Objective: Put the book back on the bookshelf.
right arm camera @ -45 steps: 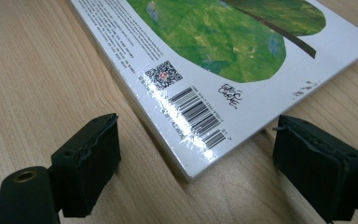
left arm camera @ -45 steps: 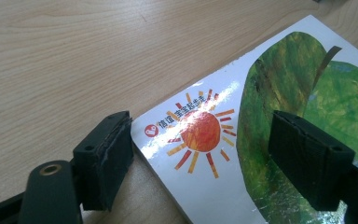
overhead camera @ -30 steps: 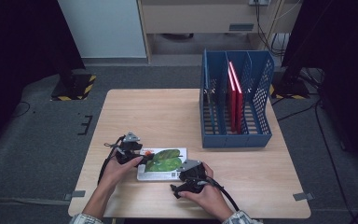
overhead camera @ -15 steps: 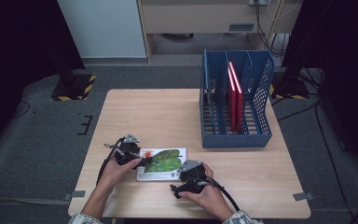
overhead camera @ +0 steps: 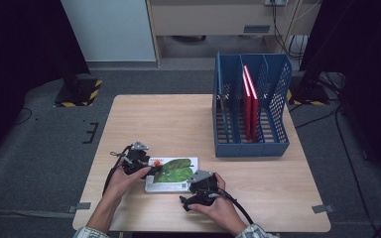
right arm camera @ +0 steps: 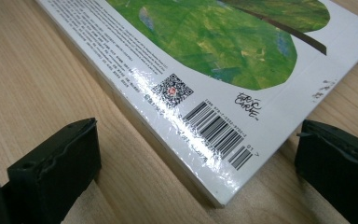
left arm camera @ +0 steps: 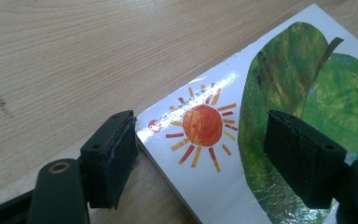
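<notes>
Straddling the book (left arm camera: pixel 242 154), both tongs gape; the right gripper view shows its barcode (right arm camera: pixel 216 133).

Both forearms come in from the near edge, angled toward each other. The left claw (overhead camera: pixel 151 168), low and level, points right, and its jaws, parted, have just been closing. The right claw (overhead camera: pixel 194 178) sits lower right, aimed up-left, its jaws spread wide with nothing pinched.
</notes>
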A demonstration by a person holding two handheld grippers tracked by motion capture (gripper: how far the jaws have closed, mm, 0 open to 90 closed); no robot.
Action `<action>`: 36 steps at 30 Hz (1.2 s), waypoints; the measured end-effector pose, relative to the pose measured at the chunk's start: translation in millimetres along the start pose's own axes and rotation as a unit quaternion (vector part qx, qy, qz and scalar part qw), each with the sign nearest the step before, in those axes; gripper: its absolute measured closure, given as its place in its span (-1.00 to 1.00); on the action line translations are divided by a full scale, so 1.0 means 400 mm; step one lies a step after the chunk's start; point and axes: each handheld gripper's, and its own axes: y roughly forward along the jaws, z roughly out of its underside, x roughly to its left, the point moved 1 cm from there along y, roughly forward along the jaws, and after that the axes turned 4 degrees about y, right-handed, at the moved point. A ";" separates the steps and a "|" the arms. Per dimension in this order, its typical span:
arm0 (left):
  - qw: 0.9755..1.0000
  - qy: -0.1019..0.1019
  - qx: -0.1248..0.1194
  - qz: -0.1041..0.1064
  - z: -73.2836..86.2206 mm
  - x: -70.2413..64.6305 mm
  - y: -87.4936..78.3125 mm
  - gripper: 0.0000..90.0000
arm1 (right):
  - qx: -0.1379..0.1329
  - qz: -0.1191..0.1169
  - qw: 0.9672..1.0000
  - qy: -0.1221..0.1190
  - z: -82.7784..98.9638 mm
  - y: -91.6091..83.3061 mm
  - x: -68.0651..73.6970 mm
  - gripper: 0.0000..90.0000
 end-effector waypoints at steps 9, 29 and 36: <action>1.000 0.001 -0.009 -0.007 -0.018 -0.007 -0.018 -0.43 | -0.004 0.015 1.000 0.016 -0.006 0.007 0.001 -0.99; 1.000 0.004 -0.010 -0.013 -0.035 -0.024 -0.032 -0.42 | -0.023 0.041 0.997 0.058 -0.015 0.021 -0.003 -0.98; 0.999 -0.010 -0.033 -0.006 -0.020 -0.018 -0.031 -0.58 | -0.028 0.035 0.996 0.074 -0.016 0.019 -0.004 -0.97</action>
